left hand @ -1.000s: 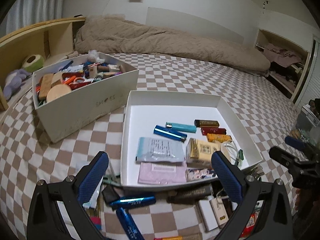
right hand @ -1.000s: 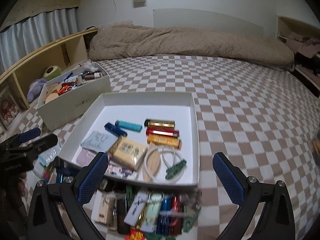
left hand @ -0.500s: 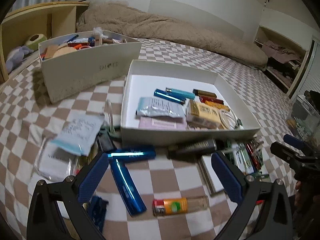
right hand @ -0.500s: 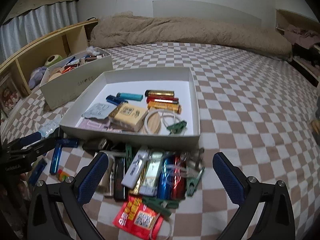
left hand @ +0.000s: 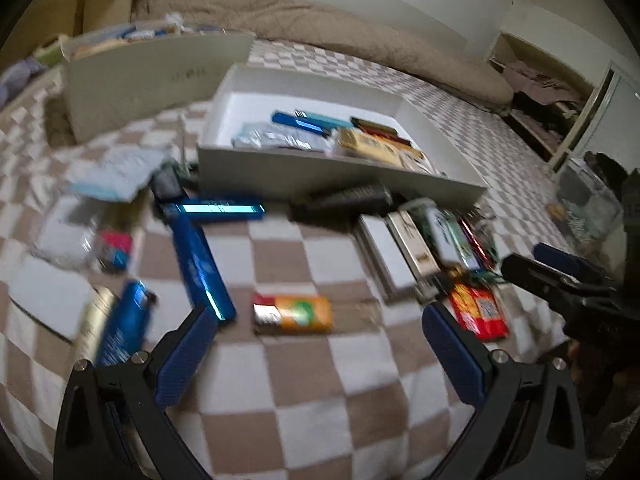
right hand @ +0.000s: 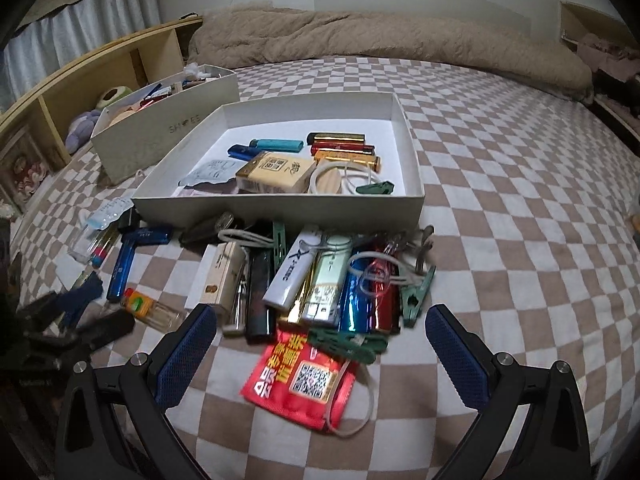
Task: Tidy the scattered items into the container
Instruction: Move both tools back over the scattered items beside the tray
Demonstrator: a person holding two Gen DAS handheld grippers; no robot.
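Holding several lighters already, the white tray (right hand: 280, 204) was part-filled; a heap of lighters (right hand: 316, 280) lay against its near wall, both grippers' fingers spread, empty.

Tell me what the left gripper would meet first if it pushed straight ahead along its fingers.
Probably the small orange-labelled bottle lying on the checked blanket; it sits centred just beyond the open left gripper. Depth is unclear in the blur, so the gripper might meet the blanket first.
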